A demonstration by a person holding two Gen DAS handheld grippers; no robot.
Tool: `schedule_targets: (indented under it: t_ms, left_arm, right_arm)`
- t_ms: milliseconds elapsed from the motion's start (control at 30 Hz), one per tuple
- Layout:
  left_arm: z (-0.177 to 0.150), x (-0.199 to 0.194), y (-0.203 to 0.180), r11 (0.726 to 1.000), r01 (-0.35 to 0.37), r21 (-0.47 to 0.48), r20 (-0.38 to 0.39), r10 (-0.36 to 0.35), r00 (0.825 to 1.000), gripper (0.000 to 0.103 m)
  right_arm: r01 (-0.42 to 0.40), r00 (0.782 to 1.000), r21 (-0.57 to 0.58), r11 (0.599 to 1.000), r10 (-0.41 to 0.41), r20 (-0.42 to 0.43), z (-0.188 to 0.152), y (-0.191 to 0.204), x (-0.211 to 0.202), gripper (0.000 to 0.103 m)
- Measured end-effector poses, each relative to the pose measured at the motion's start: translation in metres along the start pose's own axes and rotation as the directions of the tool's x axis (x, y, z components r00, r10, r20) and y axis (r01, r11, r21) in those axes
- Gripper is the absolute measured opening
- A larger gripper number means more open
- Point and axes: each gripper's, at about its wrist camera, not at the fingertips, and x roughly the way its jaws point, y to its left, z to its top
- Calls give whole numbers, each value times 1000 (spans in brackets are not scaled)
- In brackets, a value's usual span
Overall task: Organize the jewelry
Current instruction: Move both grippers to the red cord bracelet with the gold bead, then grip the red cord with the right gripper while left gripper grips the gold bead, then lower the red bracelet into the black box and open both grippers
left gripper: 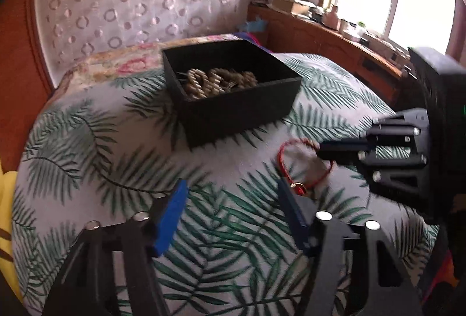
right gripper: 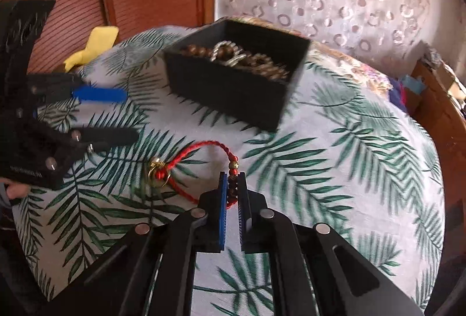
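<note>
From the left wrist, the left gripper (left gripper: 230,217) fills the foreground, its jaws spread apart with nothing between them but the leaf-print bedspread (left gripper: 96,164). Just beyond the tip of the right-hand jaw lies a red cord bracelet (left gripper: 303,167) with a small gold bell, flat on the cloth. The right gripper (left gripper: 323,153) reaches in from the right and meets the far side of that cord loop. Farther ahead of the jaws, well apart from them, sits an open black box (left gripper: 233,109) with twisted pale-gold chains heaped inside. Behind it stands a curtain patterned with rings.

From the right wrist, the right gripper (right gripper: 232,185) has its jaws pressed close, pinching the beaded stretch of the red cord bracelet (right gripper: 186,155). The cord loops away to the left of the jaws, where the gold bell rests on the bedspread (right gripper: 349,158). To the far left, the left gripper (right gripper: 128,115) hangs with its jaws parted, clear of the bracelet. Straight ahead of the jaws is the black box (right gripper: 227,88), holding brown beads and a silvery chain.
</note>
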Motion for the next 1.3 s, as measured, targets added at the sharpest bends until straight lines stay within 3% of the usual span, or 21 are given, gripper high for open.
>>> schedule_targets:
  t_ms: [300, 467, 567, 633, 700, 1000, 1300]
  left_arm:
    - [-3, 9, -33, 995, 72, 63, -45, -70, 997, 56]
    - [3, 22, -49, 992, 78, 101, -65, -72, 995, 54]
    - [6, 28, -56, 990, 53, 130, -67, -45, 997, 41]
    - [8, 29, -57, 989, 55, 138, -68, -46, 997, 18]
    - [9, 28, -54, 989, 77, 129, -68, -69, 995, 10]
    - [20, 2, -36, 995, 51, 86, 0, -52, 999, 10]
    - [56, -18, -14, 998, -3, 58, 94, -2, 996, 10]
  right_arm:
    - [16, 998, 40, 999, -18, 57, 6, -17, -18, 8]
    - [0, 998, 46, 999, -3, 57, 4, -19, -16, 8]
    - [-13, 998, 59, 998, 10, 56, 2, -22, -14, 8]
    - [-24, 998, 68, 997, 19, 61, 1, -22, -14, 8]
    - [-24, 998, 73, 997, 19, 65, 1, -23, -14, 8]
    - [-11, 995, 77, 997, 3, 104, 7, -28, -26, 8]
    - [3, 974, 73, 997, -19, 228, 45, -37, -57, 8]
